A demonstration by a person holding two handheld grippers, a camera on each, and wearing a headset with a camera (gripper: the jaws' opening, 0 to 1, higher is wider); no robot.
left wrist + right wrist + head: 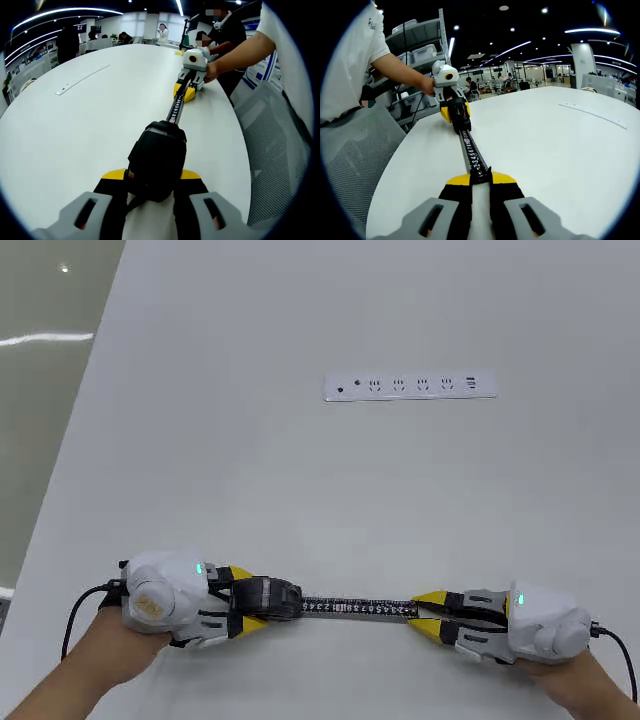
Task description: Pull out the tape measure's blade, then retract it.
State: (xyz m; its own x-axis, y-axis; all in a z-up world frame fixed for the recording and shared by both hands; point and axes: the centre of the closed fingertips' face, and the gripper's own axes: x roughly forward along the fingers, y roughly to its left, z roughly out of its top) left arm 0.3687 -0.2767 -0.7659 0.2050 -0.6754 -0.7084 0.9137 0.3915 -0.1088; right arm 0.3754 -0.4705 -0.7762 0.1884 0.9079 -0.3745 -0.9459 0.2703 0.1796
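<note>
The tape measure's black case (pixel 157 160) is held clamped between the jaws of the left gripper (pixel 247 601), low on the white table (pixel 300 490) near its front edge. The blade (pixel 358 608) is drawn out flat across the tabletop to the right gripper (pixel 428 608), whose jaws are closed on its far end. The blade's tip is hidden between those jaws, and the rear of the case is covered by the left jaws. Printed numerals on the blade can be read in the right gripper view; in the head view they are too small. A power strip (pixel 410 386) is seen well beyond the grippers, with its sockets made out from above.
</note>
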